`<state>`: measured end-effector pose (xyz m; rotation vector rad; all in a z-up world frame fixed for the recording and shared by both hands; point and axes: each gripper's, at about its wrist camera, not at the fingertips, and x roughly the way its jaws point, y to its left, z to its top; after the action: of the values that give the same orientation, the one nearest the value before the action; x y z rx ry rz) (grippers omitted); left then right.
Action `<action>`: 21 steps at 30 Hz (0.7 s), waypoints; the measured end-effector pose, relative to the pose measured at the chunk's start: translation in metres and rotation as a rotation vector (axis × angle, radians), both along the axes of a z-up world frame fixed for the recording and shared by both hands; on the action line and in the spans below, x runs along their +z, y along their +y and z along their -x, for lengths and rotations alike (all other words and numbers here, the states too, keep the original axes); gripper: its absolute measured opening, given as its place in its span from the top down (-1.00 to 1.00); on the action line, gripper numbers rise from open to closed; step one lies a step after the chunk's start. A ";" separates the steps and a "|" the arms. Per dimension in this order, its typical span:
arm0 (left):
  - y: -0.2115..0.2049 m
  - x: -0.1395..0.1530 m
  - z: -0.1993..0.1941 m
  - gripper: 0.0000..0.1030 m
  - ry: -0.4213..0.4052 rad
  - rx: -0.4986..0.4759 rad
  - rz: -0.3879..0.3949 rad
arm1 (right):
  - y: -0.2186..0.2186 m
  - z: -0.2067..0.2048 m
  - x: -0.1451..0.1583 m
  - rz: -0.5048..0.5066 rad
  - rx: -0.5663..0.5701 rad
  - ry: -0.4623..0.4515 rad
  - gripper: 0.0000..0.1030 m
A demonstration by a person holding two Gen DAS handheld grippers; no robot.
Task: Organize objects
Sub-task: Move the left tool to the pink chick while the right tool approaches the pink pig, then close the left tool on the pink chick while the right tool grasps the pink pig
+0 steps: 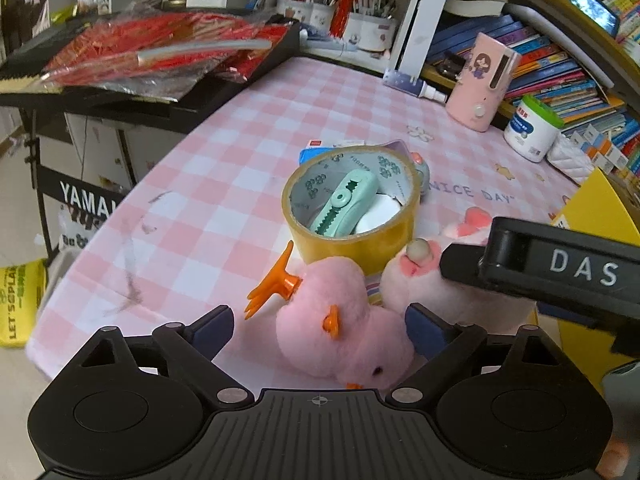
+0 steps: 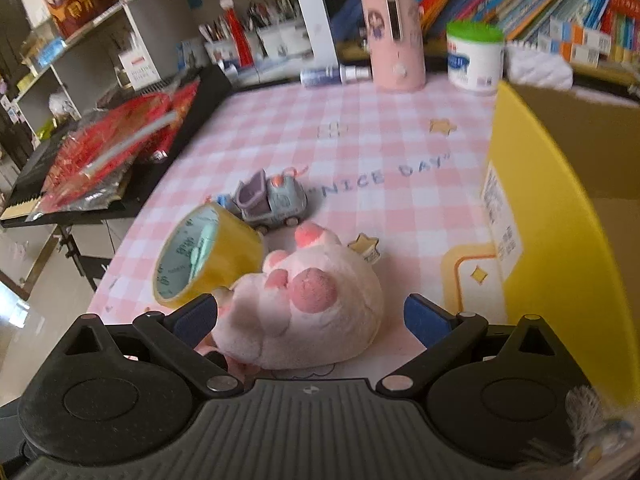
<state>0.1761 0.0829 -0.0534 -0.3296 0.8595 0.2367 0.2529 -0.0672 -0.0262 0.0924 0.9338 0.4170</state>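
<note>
Right under my left gripper (image 1: 318, 330) is a pink plush chick (image 1: 340, 320) with orange feet, lying on its side. My jaws are spread wide on either side of it, and as far as I can see the pads aren't pressing on it yet, so nothing is grabbed on that side.

Same story on the right: my right gripper (image 2: 310, 316) sits over a pink plush paw (image 2: 316, 308), jaws released and straddling it, with daylight showing next to the right pad. So both of my hands are empty.

Just beyond the two plushies there's a roll of yellow tape (image 1: 352, 208) standing on the pink checkered tablecloth (image 1: 224, 184), with a mint green cutter (image 1: 348, 206) dropped inside its core. Behind the tape, a bit further off, is a small grey toy car (image 2: 272, 202).

Over on the right is a yellow cardboard box (image 2: 560, 220), which I'm guessing is where all this goes. I can't see anything in it from here.

So progress-wise I'd say we're basically at the start: chick, paw, tape and car are all loose on the table, everything's left to do.
</note>
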 end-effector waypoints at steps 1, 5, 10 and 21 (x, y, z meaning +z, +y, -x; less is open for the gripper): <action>0.001 -0.002 -0.002 -0.79 0.003 0.003 0.010 | 0.000 -0.004 -0.004 -0.003 -0.002 0.020 -0.96; 0.004 -0.005 -0.005 -0.74 0.010 0.003 0.030 | 0.001 -0.016 -0.014 -0.045 -0.002 0.080 -0.95; 0.004 -0.004 -0.005 -0.63 0.002 -0.011 0.024 | 0.002 -0.020 -0.019 -0.087 0.003 0.111 -0.79; 0.013 0.008 0.017 -0.17 -0.021 0.008 0.058 | -0.016 0.002 0.014 -0.080 -0.037 -0.059 -0.50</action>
<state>0.1596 0.0958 -0.0454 -0.3887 0.8454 0.2157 0.2505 -0.0828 -0.0125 0.1688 0.8559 0.4212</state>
